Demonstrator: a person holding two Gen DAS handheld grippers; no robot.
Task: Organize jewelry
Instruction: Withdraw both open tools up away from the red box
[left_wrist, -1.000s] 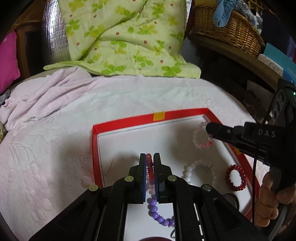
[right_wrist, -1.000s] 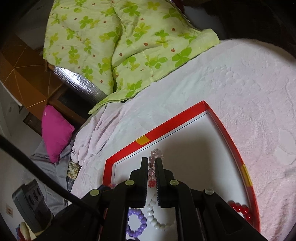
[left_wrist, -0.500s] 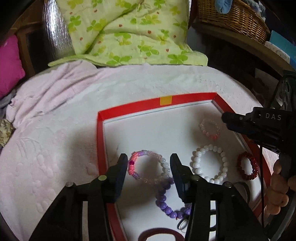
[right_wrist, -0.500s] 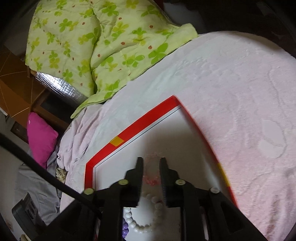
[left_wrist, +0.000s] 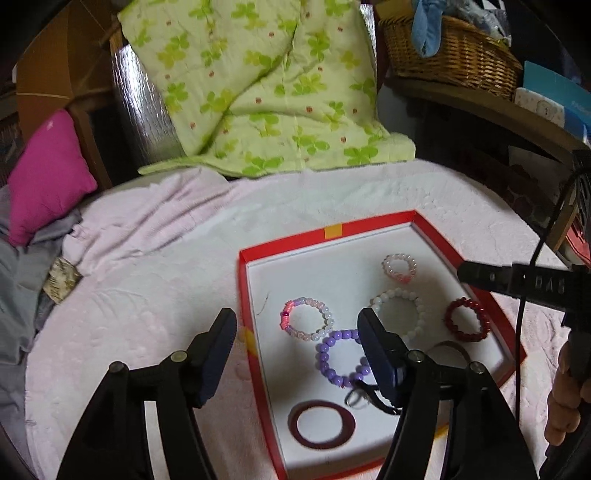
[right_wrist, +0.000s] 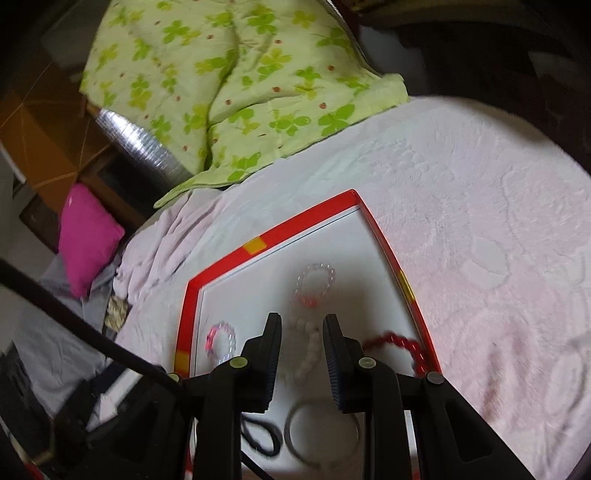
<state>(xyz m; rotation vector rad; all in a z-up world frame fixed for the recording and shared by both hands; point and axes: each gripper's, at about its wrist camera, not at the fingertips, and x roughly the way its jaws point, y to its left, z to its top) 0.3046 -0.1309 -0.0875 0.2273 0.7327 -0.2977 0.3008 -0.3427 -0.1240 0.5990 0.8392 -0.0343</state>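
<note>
Opening above the red tray (left_wrist: 246, 295), left tongs (left_wrist: 295, 332) and right tongs (right_wrist: 301, 338) both holding nothing, bracelets lying flat, maroon bangle (left_wrist: 320, 424) showing only in left view.

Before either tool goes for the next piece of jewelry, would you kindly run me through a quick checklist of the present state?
1. Left tool free of jewelry: ok, its jaws are opening with nothing gripped.
2. Right tool free: ok, jaws opening, nothing between them.
3. Pink-and-white bracelet lying flat in the red box: ok.
4. Pale pink bracelet set apart from the white bead bracelet: ok.
5. Purple bracelet apart from its neighbours: not ok, it touches the pink-and-white one.
6. Jewelry left outside the box: cannot tell.
</note>
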